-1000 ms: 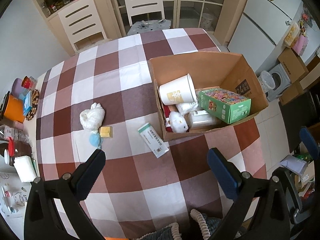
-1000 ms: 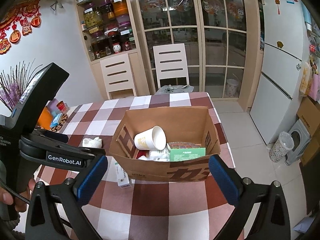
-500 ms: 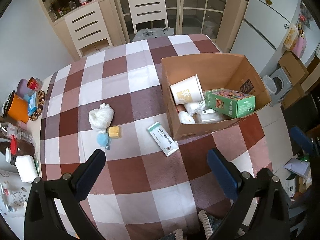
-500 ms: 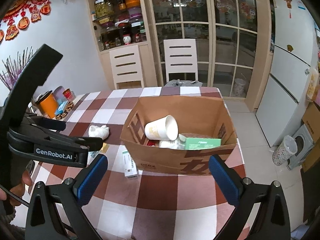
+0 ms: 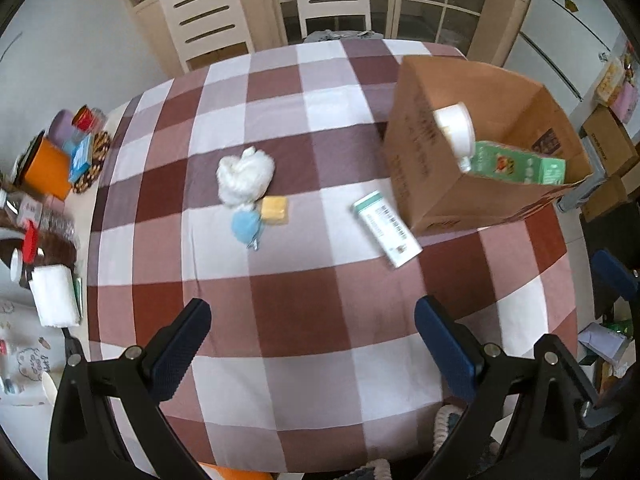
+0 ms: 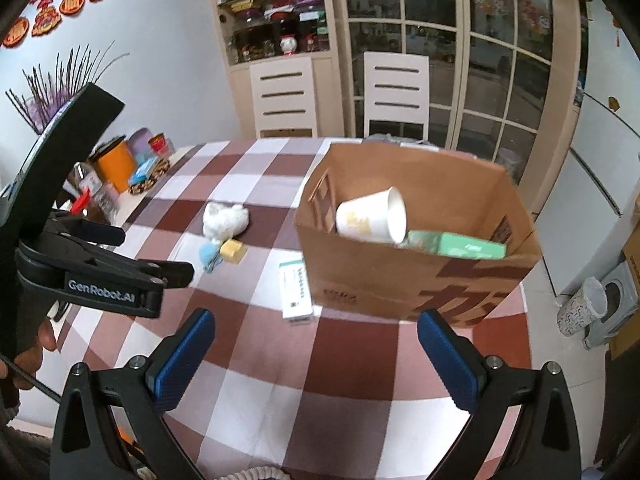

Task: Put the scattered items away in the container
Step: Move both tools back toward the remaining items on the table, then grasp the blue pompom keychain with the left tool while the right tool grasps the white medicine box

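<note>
The table (image 5: 320,288), under its checked cloth, carries a cardboard box (image 5: 436,184) at the right that already holds a paper cup (image 5: 454,126) and a green carton (image 5: 516,164). Set against the views of a second ago, the left camera has swung left and dropped closer: the box has slid toward the right edge of its view and the loose items now sit nearer the middle, which suggests the next pick is being lined up among them. Four things are left outside the box: a white-and-green flat packet (image 5: 386,228) lying just beside the box's near corner, a crumpled white wad (image 5: 245,176), and touching it a yellow block (image 5: 274,210) and a small blue piece (image 5: 246,226). The left hand-held gripper (image 5: 312,344) hangs above the cloth, released, jaws wide and empty. The right hand-held gripper (image 6: 316,354) is likewise spread and empty, facing the box. The tidy looks roughly half done.
</note>
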The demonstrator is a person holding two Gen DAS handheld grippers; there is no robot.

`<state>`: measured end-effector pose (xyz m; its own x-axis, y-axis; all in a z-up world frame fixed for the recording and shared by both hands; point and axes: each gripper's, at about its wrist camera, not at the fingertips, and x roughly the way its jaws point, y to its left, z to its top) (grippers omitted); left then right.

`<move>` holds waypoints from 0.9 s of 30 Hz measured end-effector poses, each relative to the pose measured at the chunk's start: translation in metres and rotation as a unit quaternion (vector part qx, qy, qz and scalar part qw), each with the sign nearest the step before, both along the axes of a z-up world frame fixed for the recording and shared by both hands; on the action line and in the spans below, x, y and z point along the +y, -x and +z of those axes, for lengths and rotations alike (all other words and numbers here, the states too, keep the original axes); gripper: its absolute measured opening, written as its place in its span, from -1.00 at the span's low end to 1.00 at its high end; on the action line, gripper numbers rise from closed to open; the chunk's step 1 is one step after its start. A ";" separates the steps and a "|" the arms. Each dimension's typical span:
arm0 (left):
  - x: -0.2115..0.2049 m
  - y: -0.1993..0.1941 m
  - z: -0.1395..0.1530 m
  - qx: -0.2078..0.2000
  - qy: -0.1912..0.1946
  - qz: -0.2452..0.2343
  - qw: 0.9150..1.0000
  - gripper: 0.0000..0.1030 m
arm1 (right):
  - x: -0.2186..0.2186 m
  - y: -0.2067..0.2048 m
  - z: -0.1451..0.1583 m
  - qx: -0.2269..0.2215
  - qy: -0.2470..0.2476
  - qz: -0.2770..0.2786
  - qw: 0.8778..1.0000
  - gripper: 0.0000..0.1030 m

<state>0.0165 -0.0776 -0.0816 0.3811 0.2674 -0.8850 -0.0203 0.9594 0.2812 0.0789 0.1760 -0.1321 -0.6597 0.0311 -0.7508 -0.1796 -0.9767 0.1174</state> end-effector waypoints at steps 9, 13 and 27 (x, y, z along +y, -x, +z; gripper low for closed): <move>0.094 0.034 -0.048 -0.004 0.104 0.050 0.993 0.99 | -0.045 0.006 -0.062 -0.056 -0.016 0.064 0.996 1.00; 0.126 0.049 -0.067 -0.012 0.092 0.091 0.992 0.97 | -0.074 0.015 -0.098 -0.083 -0.024 0.108 0.990 1.00; 0.172 0.026 -0.089 -0.016 0.062 0.091 0.994 0.98 | -0.054 0.094 -0.172 -0.102 -0.042 0.043 0.993 0.99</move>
<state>-0.0096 0.0949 -0.1702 0.3650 0.2234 -0.9038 -0.2040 0.9664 0.1565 -0.0155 0.1220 -0.3038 -0.4977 0.0481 -0.8660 -0.1059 -0.9944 0.0057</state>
